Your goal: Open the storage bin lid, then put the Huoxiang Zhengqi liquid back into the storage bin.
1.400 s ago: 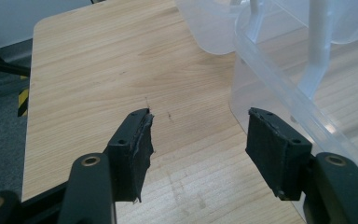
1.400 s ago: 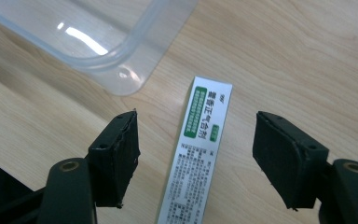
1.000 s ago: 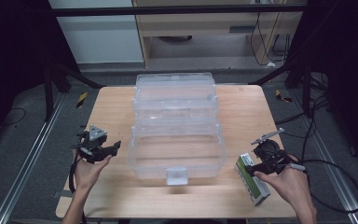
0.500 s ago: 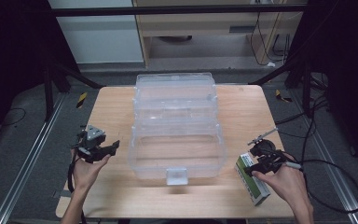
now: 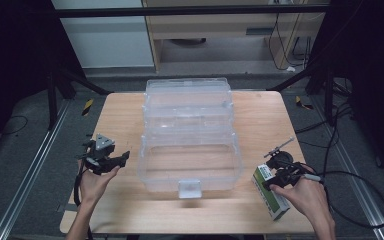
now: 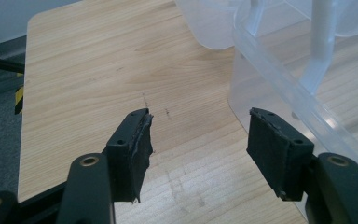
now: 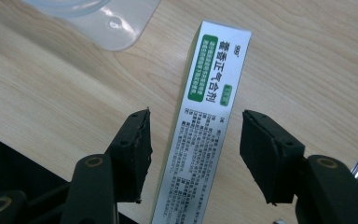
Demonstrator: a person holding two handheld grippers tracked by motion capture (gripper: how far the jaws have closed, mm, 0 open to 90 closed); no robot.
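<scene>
Left gripper (image 5: 121, 159): jaws wide apart, nothing between them, above bare wooden worktop (image 5: 115, 115).
Clear plastic tiered storage box (image 5: 190, 145): just right of the left gripper, lid open.
White-and-green rectangular cardboard carton (image 7: 200, 121): flat on the worktop, lying lengthwise between the right gripper's jaws.
Right gripper (image 7: 193, 149): jaws just closing, pads not yet touching the carton.
</scene>
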